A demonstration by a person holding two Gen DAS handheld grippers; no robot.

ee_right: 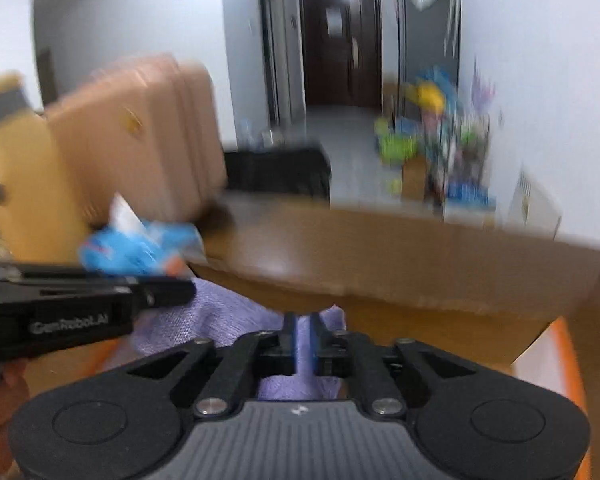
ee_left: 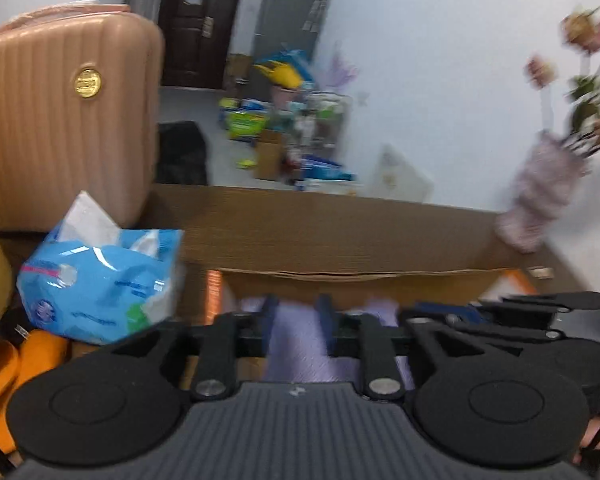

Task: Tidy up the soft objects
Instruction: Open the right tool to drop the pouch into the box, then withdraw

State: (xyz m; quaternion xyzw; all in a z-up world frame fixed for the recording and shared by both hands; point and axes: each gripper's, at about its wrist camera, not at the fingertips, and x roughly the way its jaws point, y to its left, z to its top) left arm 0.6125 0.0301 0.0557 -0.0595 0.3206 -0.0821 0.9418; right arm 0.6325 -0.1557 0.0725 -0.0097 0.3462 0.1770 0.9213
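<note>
A lilac knitted cloth (ee_left: 296, 340) lies in an open cardboard box (ee_left: 340, 280). My left gripper (ee_left: 296, 312) hangs over it with its blue-padded fingers (ee_left: 269, 312) apart, the cloth showing between them. My right gripper (ee_right: 303, 332) has its jaws nearly together, pinching a fold of the lilac cloth (ee_right: 220, 320) above the box (ee_right: 420, 312). The left gripper's body (ee_right: 80, 312) shows at the left of the right wrist view; the right gripper's body (ee_left: 540, 320) shows at the right of the left wrist view. Both views are motion-blurred.
A blue tissue pack (ee_left: 100, 280) lies left of the box, before a pink suitcase (ee_left: 64, 120). A lilac vase of flowers (ee_left: 540, 200) stands at the right by the wall. Orange items (ee_left: 20, 360) lie at lower left. The brown tabletop (ee_left: 320, 220) extends beyond the box.
</note>
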